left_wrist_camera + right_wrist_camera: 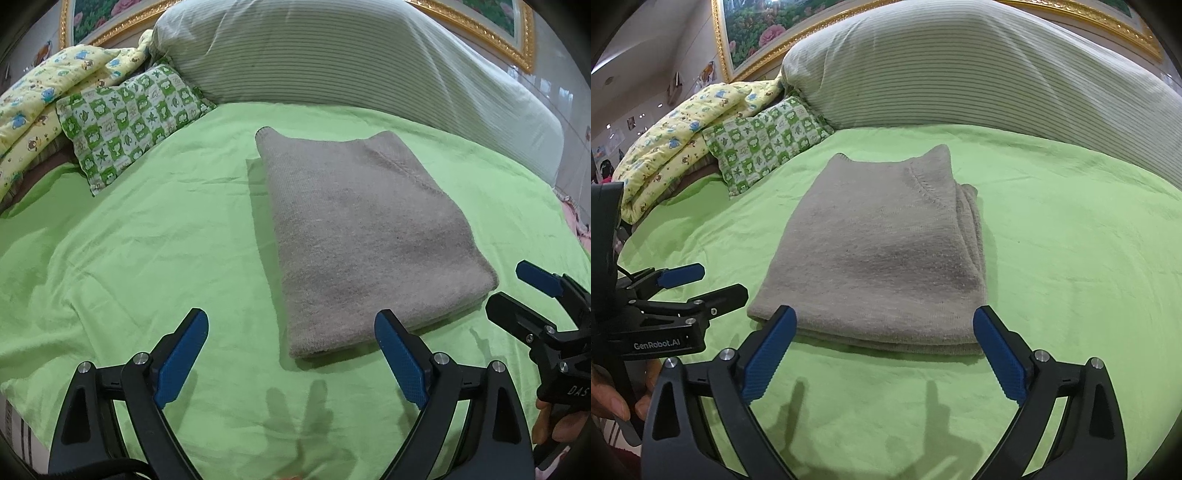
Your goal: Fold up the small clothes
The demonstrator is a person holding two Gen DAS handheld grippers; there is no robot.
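Knitwear first: a grey sweater (369,236) lies folded into a flat oblong packet on the green sheet (147,236) of the bed, near the middle, with its layered edges toward the cameras. The right wrist view shows the neckline seam at the far end and the stacked folds along the right side of the packet (886,251); in the left wrist view that seam is only a faint line and the folds on that side are hidden, but the left long edge and its shadow on the sheet are clear.

The left gripper (291,354) stands spread wide, nothing between its blue pads. The near left corner of the sweater lies just beyond and between the fingertips, and the right fingertip overlaps the near edge in the picture; whether it touches I cannot tell. The right gripper (884,345) is also spread wide and empty, with the near edge of the sweater just in front of both fingertips, across almost the full gap.

Each view shows the other gripper at its side, low over the sheet beside the sweater, with part of a hand (613,398) holding it.

Behind the sweater lie a striped bolster (369,62), a green patterned pillow (125,122) and a yellow printed quilt (44,96), well apart from it.
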